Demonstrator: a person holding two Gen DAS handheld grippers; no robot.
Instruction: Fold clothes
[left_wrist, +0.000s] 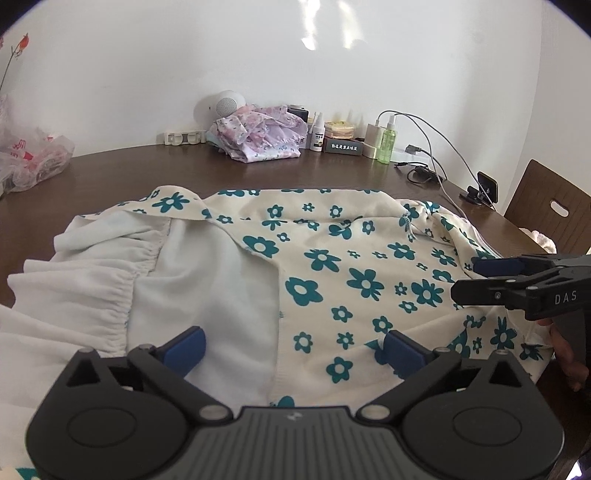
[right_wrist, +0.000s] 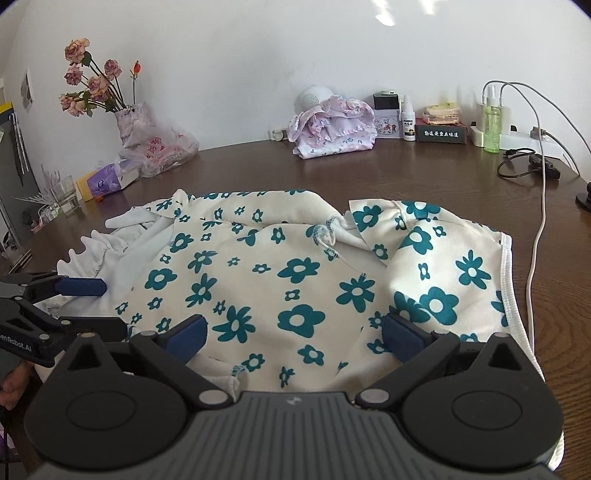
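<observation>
I find the cream garment with teal flower print lying rumpled on the brown wooden worktop, only partly folded. Left tongs and right tongs stand apart, empty. Folding remains, I judge.

Left gripper gapes wide over the flowered garment at six o'clock; right gripper hangs open at three; pink clothes sit at twelve.
</observation>
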